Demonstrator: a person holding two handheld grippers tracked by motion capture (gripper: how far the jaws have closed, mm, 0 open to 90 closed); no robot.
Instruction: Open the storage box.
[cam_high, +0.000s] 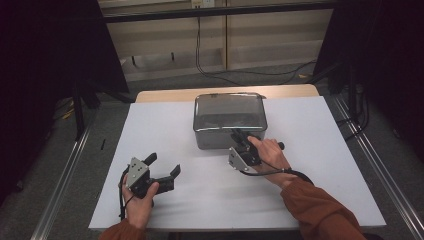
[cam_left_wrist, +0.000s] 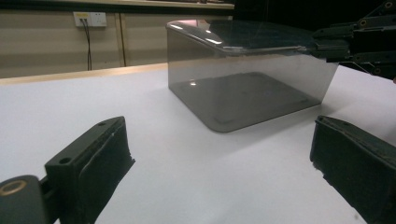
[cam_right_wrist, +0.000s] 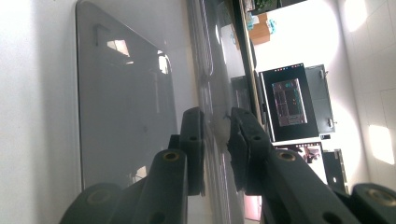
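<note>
White table (cam_high: 310, 165) holds an unlabelled steel box (cam_high: 229, 120), right gripper (cam_high: 243, 137) clamping its rim.

White table (cam_high: 320, 190) bare in front and to both sides of metal box (cam_high: 230, 120); box at back centre is the sole obstacle.

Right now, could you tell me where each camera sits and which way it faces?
High view: above the person's side, looking forward and down on the table; both forearms, left gripper and right gripper show.
Left gripper view: low over the table, facing the metal box between its open jaws.
Right gripper view: rolled sideways, looking along jaws shut on the box's rim.
The high and left gripper views share the box and the right gripper on its rim.
</note>
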